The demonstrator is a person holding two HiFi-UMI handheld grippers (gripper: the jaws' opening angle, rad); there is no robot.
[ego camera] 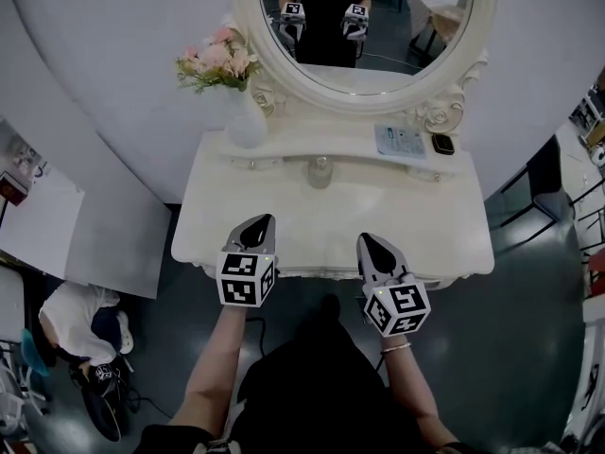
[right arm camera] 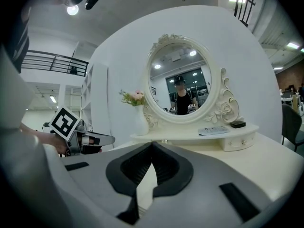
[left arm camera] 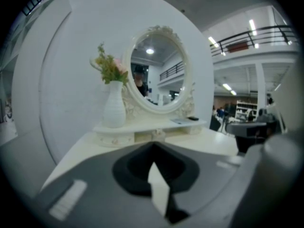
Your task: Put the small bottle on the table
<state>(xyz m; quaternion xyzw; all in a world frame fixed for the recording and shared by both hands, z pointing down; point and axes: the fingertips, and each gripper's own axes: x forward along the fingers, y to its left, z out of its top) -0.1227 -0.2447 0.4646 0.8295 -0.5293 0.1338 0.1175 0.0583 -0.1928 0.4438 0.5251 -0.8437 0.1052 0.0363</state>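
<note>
The small pale bottle [ego camera: 321, 170] stands upright on the cream dressing table [ego camera: 236, 216], at the middle just in front of the raised shelf; in the left gripper view the bottle [left arm camera: 158, 134] is a small blurred shape under that shelf. My left gripper [ego camera: 264, 221] hovers over the table's near edge, jaws shut with nothing between them, well short of the bottle. Beside it, my right gripper [ego camera: 368, 242] is also shut and empty. In their own views, the left gripper's [left arm camera: 153, 145] and the right gripper's [right arm camera: 152, 144] jaw tips meet.
A white vase with pink flowers [ego camera: 243, 119] stands at the shelf's left end, under the oval mirror [ego camera: 364, 26]. A flat remote-like card [ego camera: 400, 142] and a small dark box [ego camera: 442, 144] lie at the shelf's right end. A person [ego camera: 80, 324] crouches on the floor, lower left.
</note>
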